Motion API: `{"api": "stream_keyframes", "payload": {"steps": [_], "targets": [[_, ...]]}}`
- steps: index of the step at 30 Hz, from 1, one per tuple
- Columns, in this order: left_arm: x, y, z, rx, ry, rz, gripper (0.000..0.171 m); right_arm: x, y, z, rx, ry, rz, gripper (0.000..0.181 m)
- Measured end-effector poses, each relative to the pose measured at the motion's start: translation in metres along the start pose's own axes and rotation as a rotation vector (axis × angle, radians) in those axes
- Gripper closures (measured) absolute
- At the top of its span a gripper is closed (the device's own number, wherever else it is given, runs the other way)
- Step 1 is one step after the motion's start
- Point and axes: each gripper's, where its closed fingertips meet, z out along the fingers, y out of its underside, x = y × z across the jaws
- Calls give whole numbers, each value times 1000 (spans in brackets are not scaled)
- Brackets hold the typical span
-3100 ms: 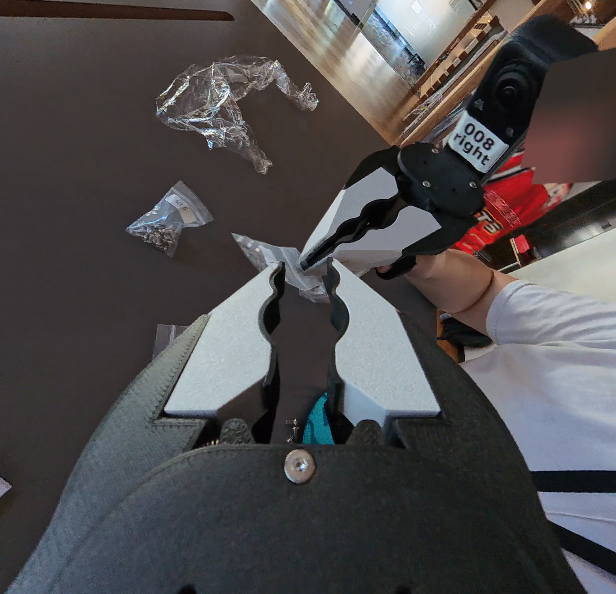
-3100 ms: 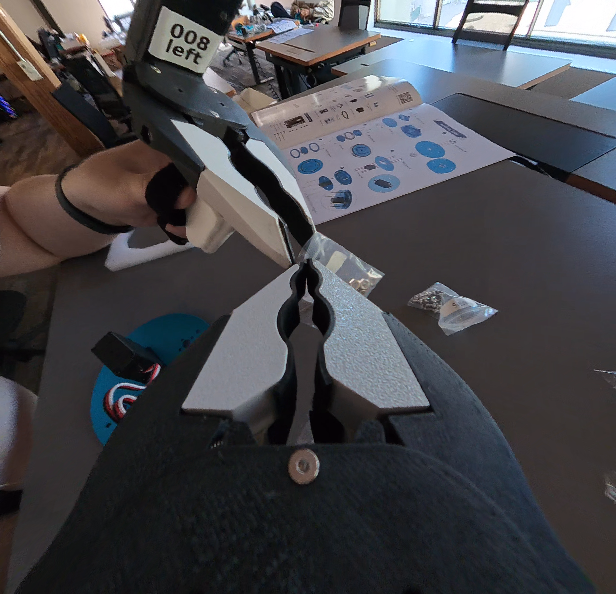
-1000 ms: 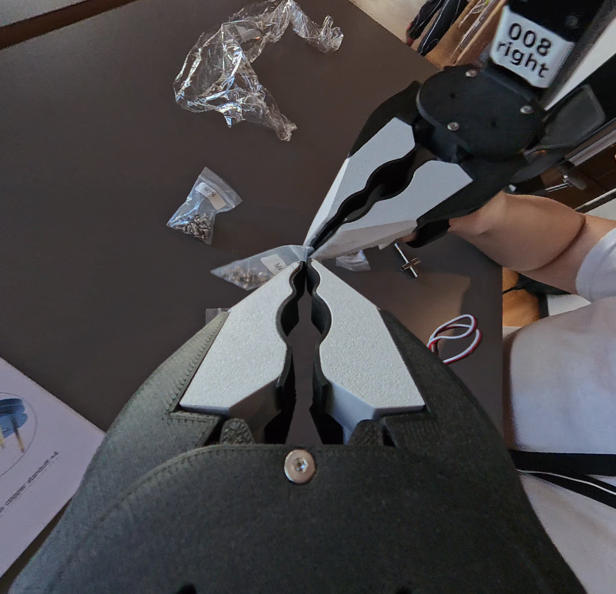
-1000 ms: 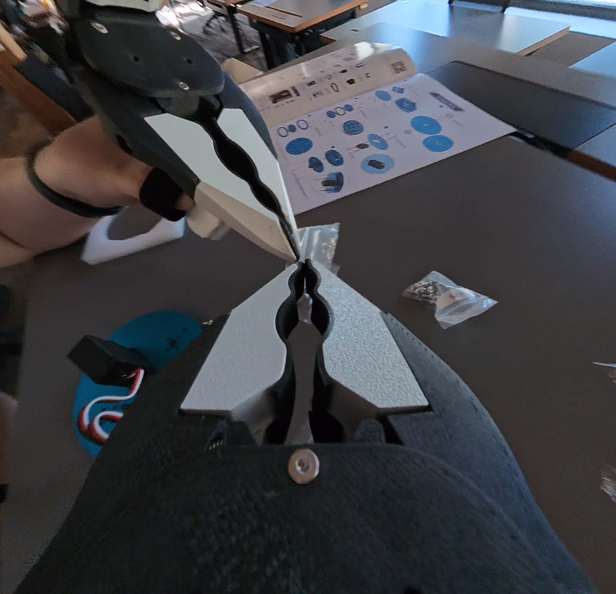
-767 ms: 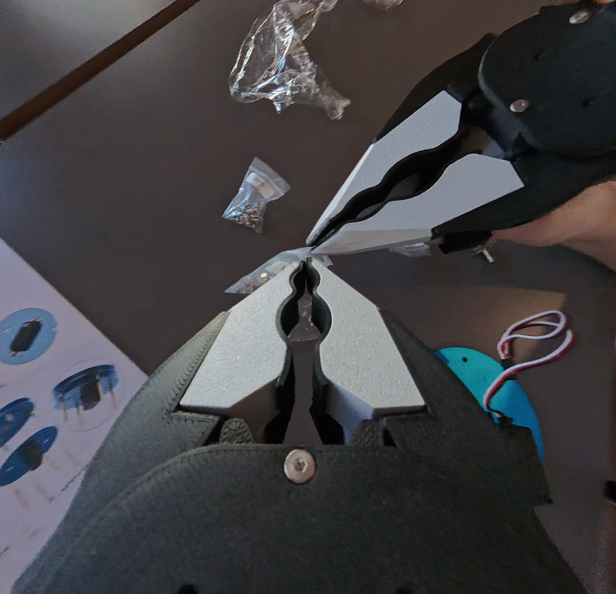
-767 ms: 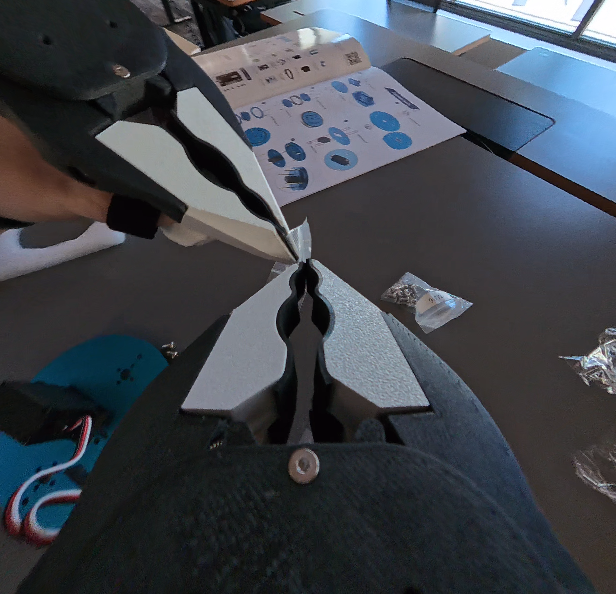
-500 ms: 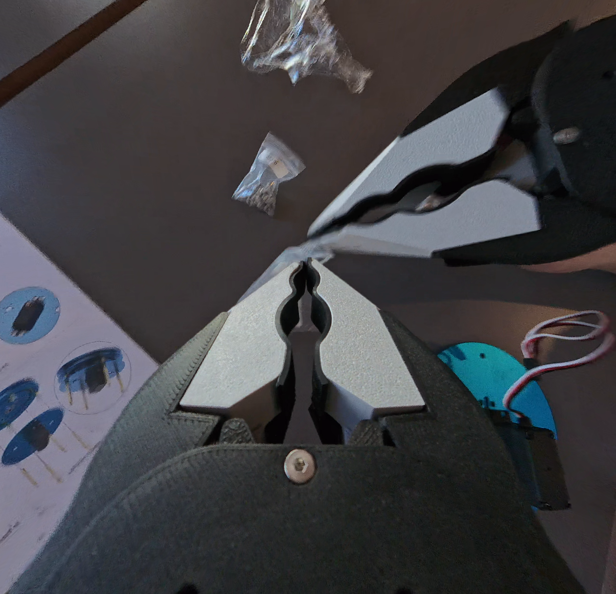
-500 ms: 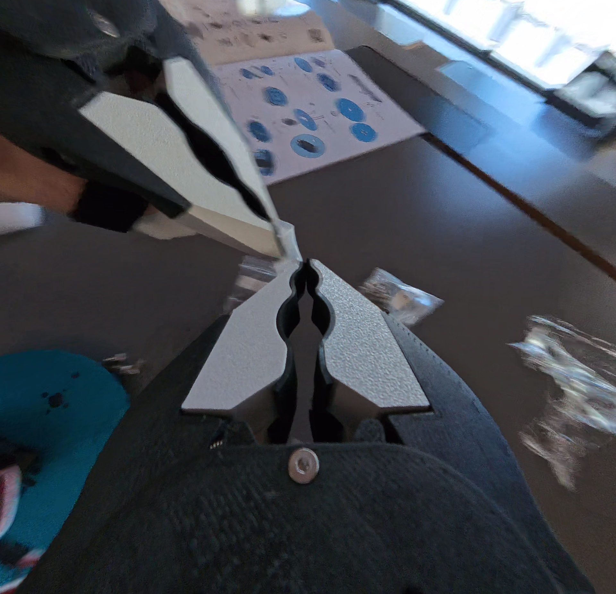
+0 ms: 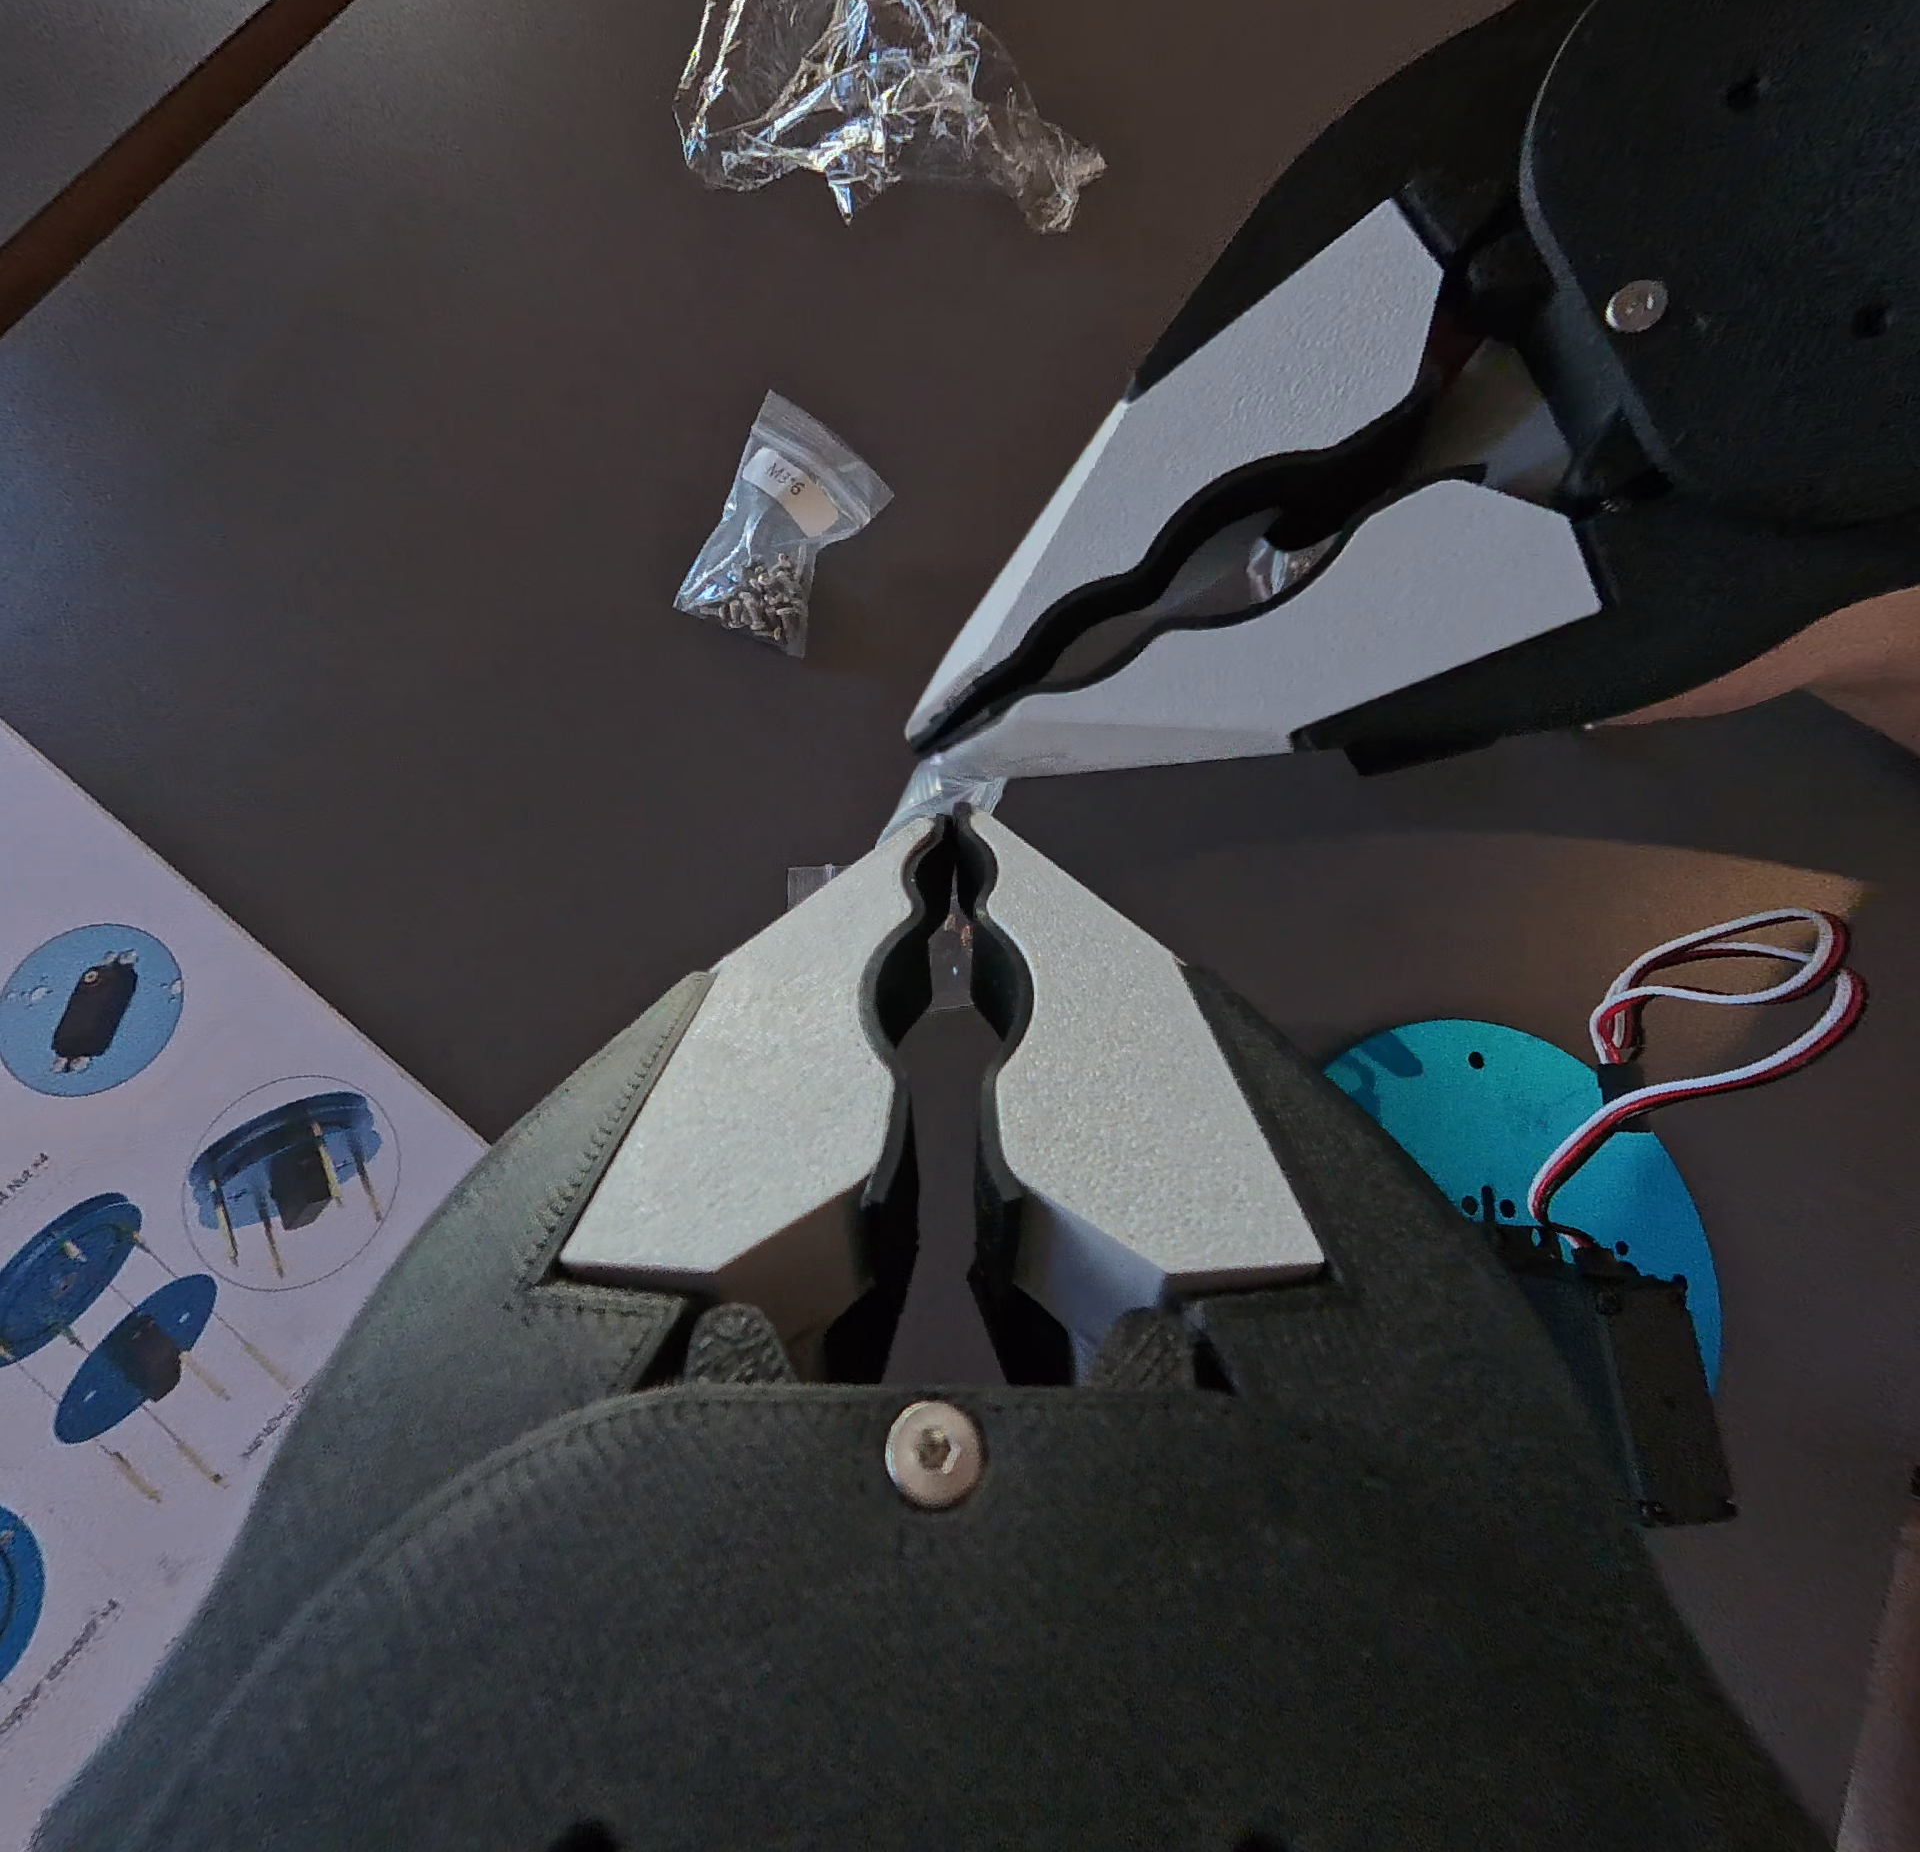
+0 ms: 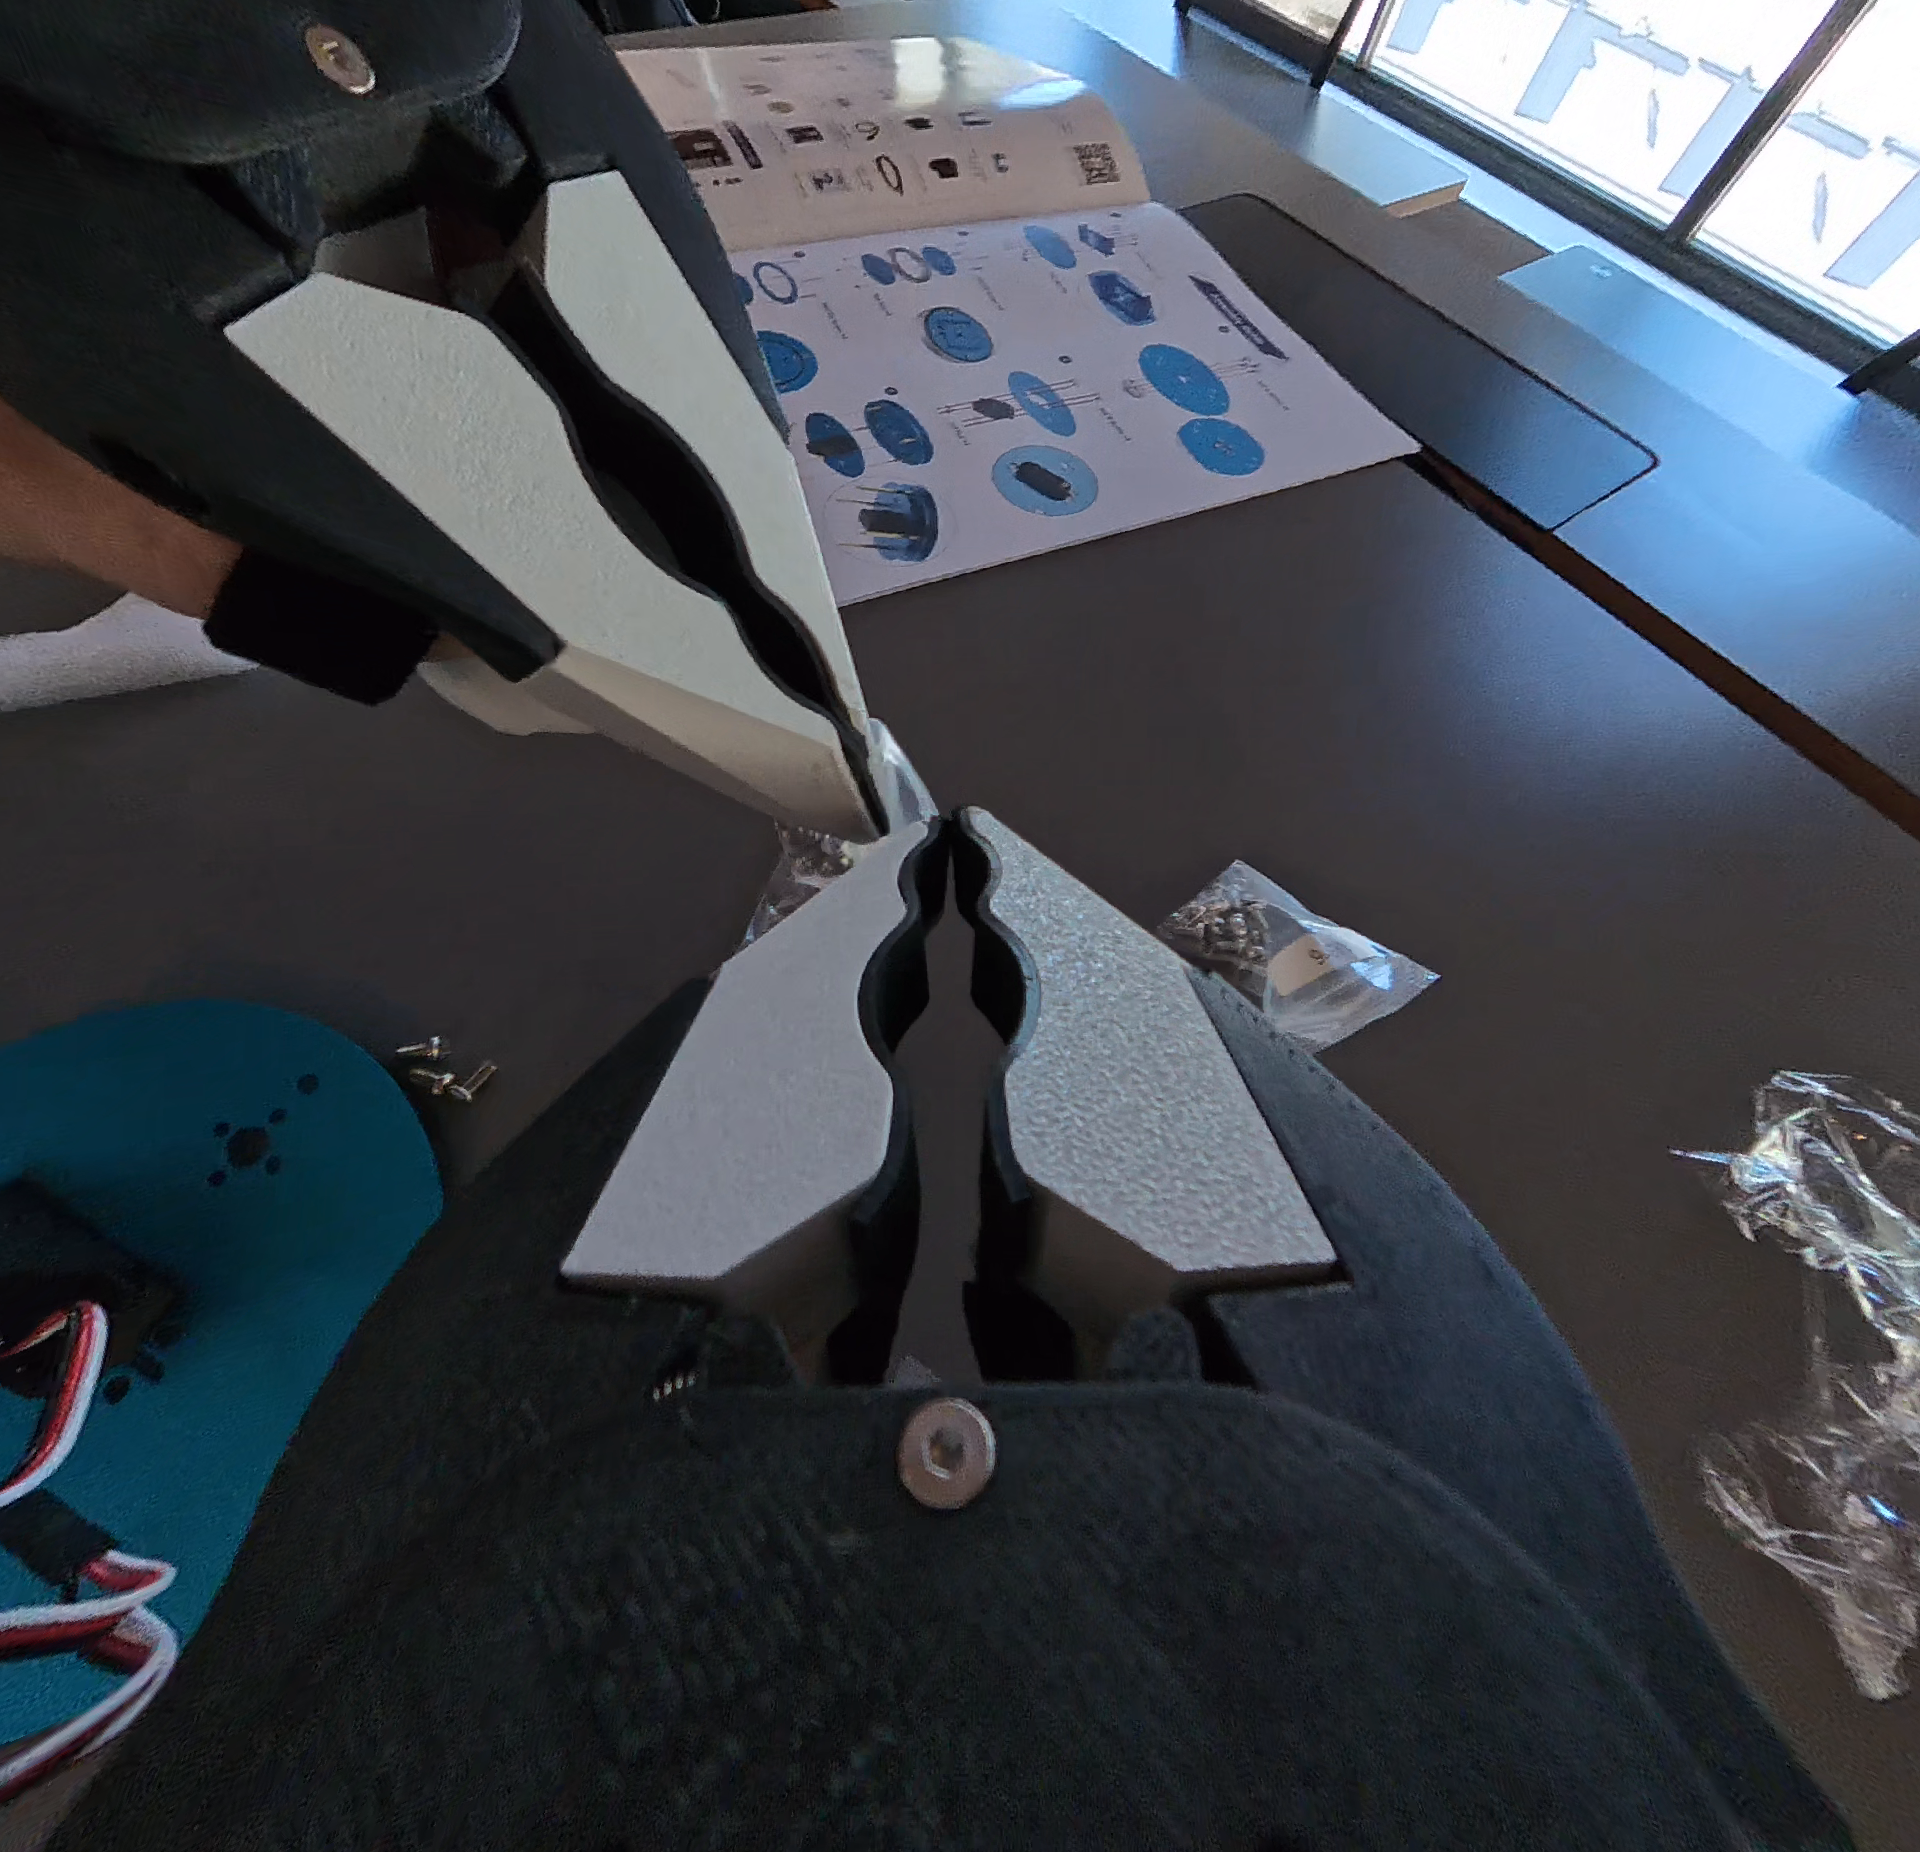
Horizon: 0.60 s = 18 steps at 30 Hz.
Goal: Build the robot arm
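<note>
Both grippers are nose to nose over the dark surface (image 9: 436,514), and between them hangs a small clear bag (image 9: 951,779), pinched from two sides. The left gripper (image 9: 953,820) has its jaws together on one edge of the plastic; the right gripper (image 10: 953,820) has its jaws clamped on the other edge, tips almost touching the left one's. From the right wrist view the bag (image 10: 821,867) droops below the left gripper's tip with little metal bits inside, though most of it is hidden behind the pale fingers (image 10: 1101,1064), so I can't say how far the mouth is pulled apart.

Just beyond the pair, a second small bag of screws (image 9: 781,529) lies flat on the surface, white label up, well clear of both tools. Farther out, a crumpled sheet of clear wrap (image 9: 862,88) sits by itself. Off to the left gripper's side, an open instruction booklet (image 10: 1039,368) lies spread out, pages printed with blue disc drawings.

Nearer the person, a teal round plate (image 9: 1475,1127) rests on the surface with a black servo block (image 9: 1652,1387) on it and a looped red, white and black wire (image 9: 1714,1013) trailing off. A few loose screws (image 10: 442,1070) are scattered beside the plate's edge.
</note>
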Motion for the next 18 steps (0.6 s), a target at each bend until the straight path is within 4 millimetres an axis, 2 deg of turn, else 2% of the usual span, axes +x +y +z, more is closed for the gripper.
{"api": "stream_keyframes", "payload": {"steps": [7,18], "targets": [[0,-2,-4,-2,-10,14,171,-5,1,-3,7,-78,89,165],[1,-2,-8,-6,26,-37,171,-21,-11,-10,63,-168,129,163]]}}
